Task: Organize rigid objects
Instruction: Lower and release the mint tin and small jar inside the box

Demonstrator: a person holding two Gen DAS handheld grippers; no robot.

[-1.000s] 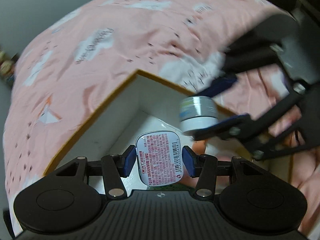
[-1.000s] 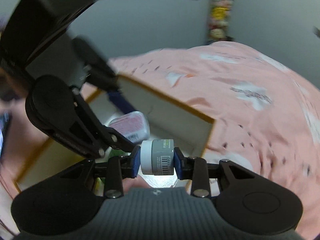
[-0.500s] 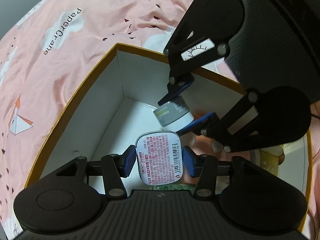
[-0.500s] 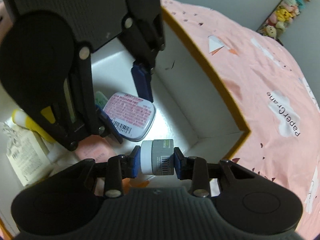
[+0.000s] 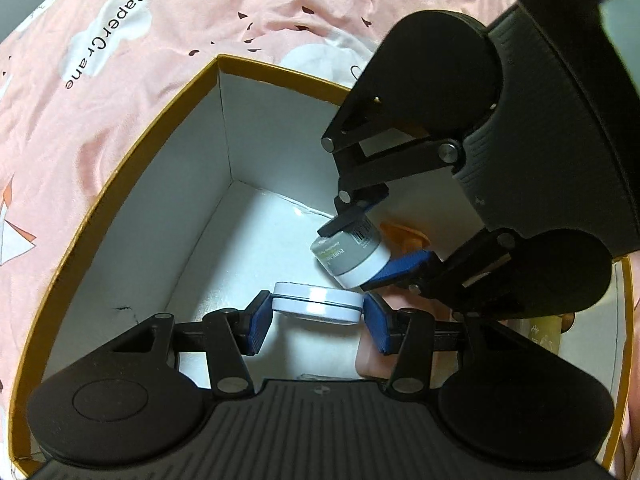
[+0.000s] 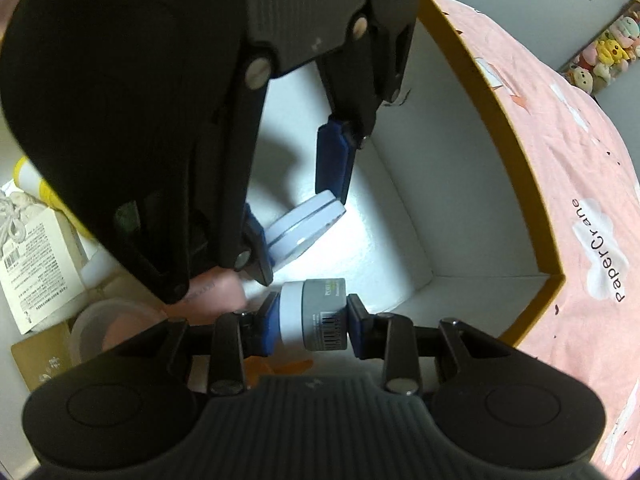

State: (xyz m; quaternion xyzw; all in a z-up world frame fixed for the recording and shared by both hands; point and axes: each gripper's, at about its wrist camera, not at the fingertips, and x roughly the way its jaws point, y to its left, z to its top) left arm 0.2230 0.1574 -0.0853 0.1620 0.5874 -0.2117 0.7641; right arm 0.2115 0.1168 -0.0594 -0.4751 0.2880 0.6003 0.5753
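A white box with a mustard rim (image 5: pixel 120 172) lies open on a pink bedsheet. My left gripper (image 5: pixel 316 316) is shut on a flat white mint tin (image 5: pixel 318 303), seen edge-on low in the box's near corner. From the right wrist the same tin (image 6: pixel 304 228) shows tilted between the left gripper's blue pads (image 6: pixel 334 164). My right gripper (image 6: pixel 314 320) is shut on a small grey jar with a white lid (image 6: pixel 314 314), held on its side. In the left wrist view that jar (image 5: pixel 352 258) hangs just right of and above the tin. Whether either touches the box floor I cannot tell.
Inside the box (image 6: pixel 500 120) to the left lie a paper-labelled packet (image 6: pixel 28 264), a yellow tube (image 6: pixel 36 184), a round clear tub (image 6: pixel 108 328) and an orange piece (image 6: pixel 288 364). The pink sheet (image 6: pixel 560 200) surrounds the box. Plush toys (image 6: pixel 608 56) stand far back.
Both grippers sank from above the rim deep into the box corner. The tin tipped from label-up to edge-on. The right gripper rolled and stayed close beside the left.
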